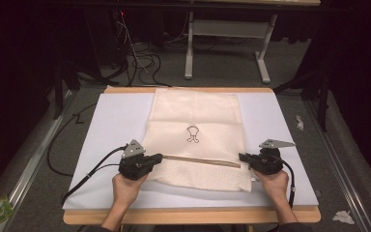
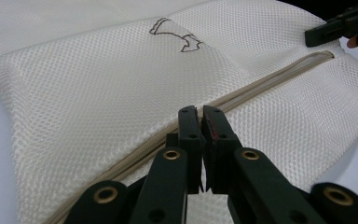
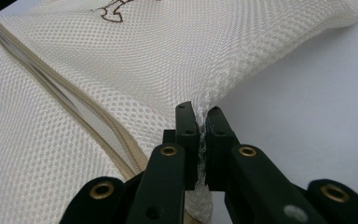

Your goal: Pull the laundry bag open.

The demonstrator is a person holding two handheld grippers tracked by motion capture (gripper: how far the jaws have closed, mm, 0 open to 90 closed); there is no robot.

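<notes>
Cream mesh bag point(image 1: 193, 140), zippered and printed with a small outline motif point(image 1: 192, 134), lying flat on a white sheet point(image 1: 111, 121) over the table point(image 1: 188, 216). We hold it at both ends of its zipper point(image 1: 200, 161): the left gripper point(image 2: 201, 122) with jaws together at the zipper line, on what we cannot tell, the right gripper point(image 3: 201, 122) clamped on the mesh edge. We judge the fabric light, limp and snag-prone; the stiffer zipper seam gives the surest hold

Wooden table point(image 1: 188, 216); white sheet point(image 1: 111, 121) covers top; cream mesh bag point(image 1: 193, 116) flat on sheet
</notes>
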